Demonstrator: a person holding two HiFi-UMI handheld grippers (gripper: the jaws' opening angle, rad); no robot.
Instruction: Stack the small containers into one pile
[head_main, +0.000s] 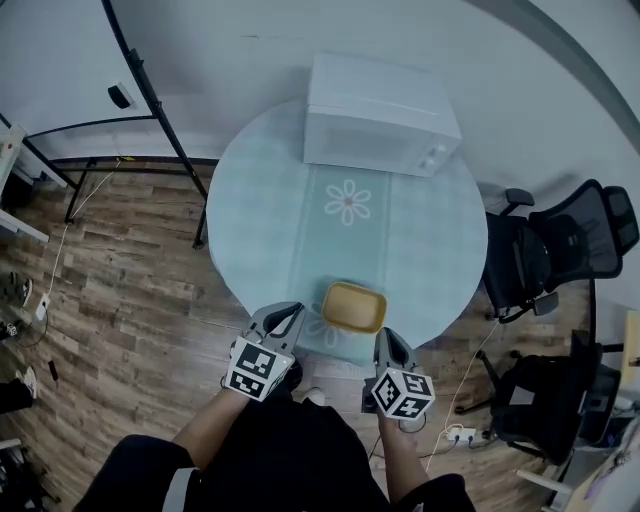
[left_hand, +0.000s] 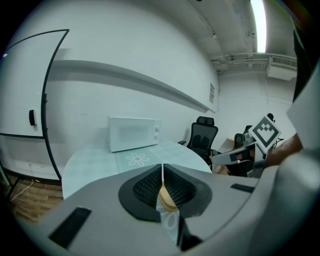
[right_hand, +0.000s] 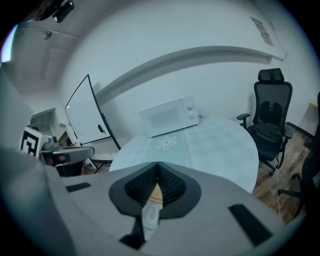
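Head view: both grippers hang close to the person's body, over the table's near edge. The left gripper (head_main: 281, 316) has its jaws closed on nothing, and the right gripper (head_main: 386, 338) is closed and empty too. Just beyond and between them, a yellow container (head_main: 353, 306) sits on the round table (head_main: 250, 220) by its near edge. A white microwave (head_main: 380, 113) stands at the far side, and office chairs (head_main: 560, 250) are off to the right.

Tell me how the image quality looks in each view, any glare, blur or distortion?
Head view: evenly lit, round table sharp, picture edges bent. Left gripper view: fisheye, black corners, ceiling light blown out. Right gripper view: fisheye, dark rim, microwave slightly soft.
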